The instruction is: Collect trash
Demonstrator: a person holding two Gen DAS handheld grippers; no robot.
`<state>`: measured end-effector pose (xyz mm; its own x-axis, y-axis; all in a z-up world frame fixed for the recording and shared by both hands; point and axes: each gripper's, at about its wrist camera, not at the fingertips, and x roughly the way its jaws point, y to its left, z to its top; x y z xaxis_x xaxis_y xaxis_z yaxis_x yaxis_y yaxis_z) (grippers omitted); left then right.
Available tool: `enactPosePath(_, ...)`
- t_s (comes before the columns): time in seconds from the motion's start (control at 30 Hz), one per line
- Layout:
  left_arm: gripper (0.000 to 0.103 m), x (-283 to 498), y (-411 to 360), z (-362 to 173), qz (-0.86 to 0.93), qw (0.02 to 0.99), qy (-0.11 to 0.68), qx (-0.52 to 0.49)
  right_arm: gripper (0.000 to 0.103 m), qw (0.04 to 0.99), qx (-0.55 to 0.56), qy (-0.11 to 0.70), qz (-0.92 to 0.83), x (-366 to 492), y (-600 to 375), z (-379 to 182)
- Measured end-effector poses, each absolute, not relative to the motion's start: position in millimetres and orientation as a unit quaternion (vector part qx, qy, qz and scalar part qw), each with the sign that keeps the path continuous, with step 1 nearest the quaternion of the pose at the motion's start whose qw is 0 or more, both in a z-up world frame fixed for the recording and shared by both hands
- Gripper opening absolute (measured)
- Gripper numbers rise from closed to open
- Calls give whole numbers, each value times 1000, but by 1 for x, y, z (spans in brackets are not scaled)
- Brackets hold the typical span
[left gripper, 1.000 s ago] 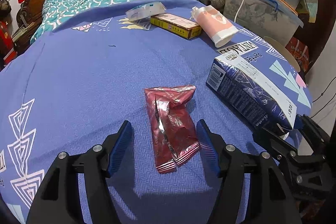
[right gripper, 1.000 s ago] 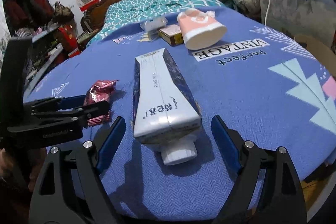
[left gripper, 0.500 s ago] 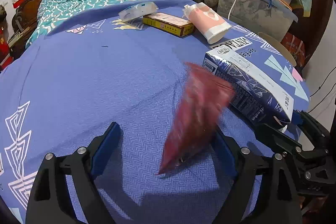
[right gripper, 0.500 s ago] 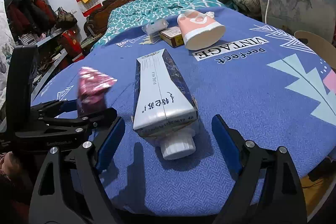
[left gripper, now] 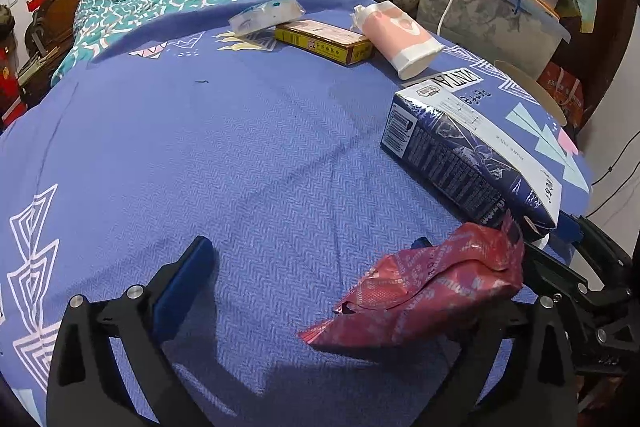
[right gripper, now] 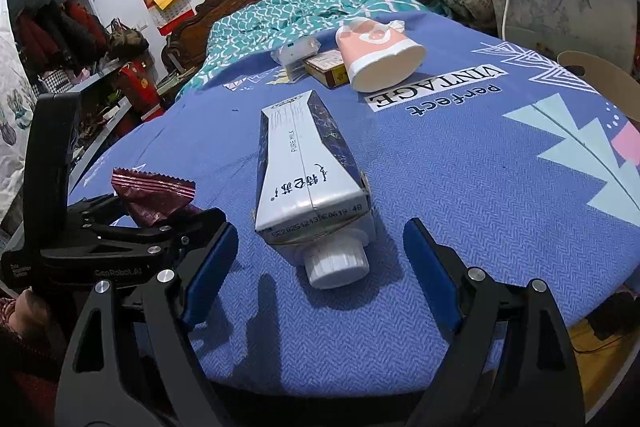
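Inspecting the red foil wrapper (left gripper: 432, 291), we find it crumpled and draped over the right-hand finger of the left gripper (left gripper: 320, 267), not clamped. That gripper's jaws have just been opening and stand wide apart, the pads pressing on nothing. The wrapper shows again in the right wrist view (right gripper: 154, 197), sitting atop the left gripper's black frame (right gripper: 120, 243).

Just beyond the wrapper we note the milk carton (right gripper: 308, 183) lying on its side on the blue bedsheet (left gripper: 240, 155), cap toward the right gripper (right gripper: 316, 267), whose jaws stand wide on either side of the cap without touching it. Farther ahead lie a pink paper cup (right gripper: 376, 55), a yellow box (left gripper: 324, 41) and a clear packet (left gripper: 266, 13).
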<state>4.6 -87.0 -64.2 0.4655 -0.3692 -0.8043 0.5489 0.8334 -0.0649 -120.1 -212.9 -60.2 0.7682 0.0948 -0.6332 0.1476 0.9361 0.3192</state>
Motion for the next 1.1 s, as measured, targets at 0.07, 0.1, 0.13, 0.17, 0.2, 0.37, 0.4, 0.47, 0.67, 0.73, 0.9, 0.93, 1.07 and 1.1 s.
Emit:
enactPosePath(0.07, 94, 5, -87, -64, -270, 850, 440, 102, 84, 923, 177, 341, -15, -120, -213, -60)
enactPosePath(0.1, 94, 5, -88, -65, -269, 851, 440, 102, 84, 923, 177, 341, -15, -120, -213, -60)
enactPosePath(0.13, 94, 5, -87, -64, -269, 851, 440, 101, 84, 923, 176, 341, -15, -120, -213, -60)
enactPosePath(0.17, 94, 4, -86, -64, -269, 851, 440, 99, 84, 923, 176, 341, -15, -120, -213, -60)
enactPosePath(0.2, 94, 4, -85, -64, -269, 851, 441, 96, 84, 923, 176, 341, -15, -120, -213, -60)
enactPosePath(0.37, 88, 0, -67, -55, -291, 848, 440, 62, 84, 924, 163, 346, -20, -119, -211, -59)
enactPosePath(0.4, 85, -2, -63, -53, -293, 850, 434, 61, 84, 924, 159, 348, -22, -119, -209, -59)
enactPosePath(0.47, 78, -6, -58, -49, -303, 850, 427, 60, 84, 924, 150, 351, -26, -118, -207, -58)
enactPosePath(0.67, 33, -13, -62, -49, -329, 836, 434, 67, 80, 925, 141, 351, -31, -115, -202, -58)
enactPosePath(0.73, 15, -12, -64, -49, -341, 828, 440, 63, 73, 925, 137, 353, -28, -113, -202, -58)
enactPosePath(0.9, 8, -8, -69, -35, -378, 813, 441, 47, 54, 928, 141, 346, -8, -109, -207, -56)
enactPosePath(0.93, 8, -6, -73, -30, -387, 810, 439, 45, 54, 931, 146, 334, -5, -112, -209, -52)
enactPosePath(1.07, 8, 5, -104, -9, -428, 790, 437, 43, 54, 945, 150, 289, -35, -126, -226, -39)
enactPosePath(1.1, 8, 8, -116, -5, -439, 783, 438, 45, 54, 945, 161, 282, -48, -130, -236, -39)
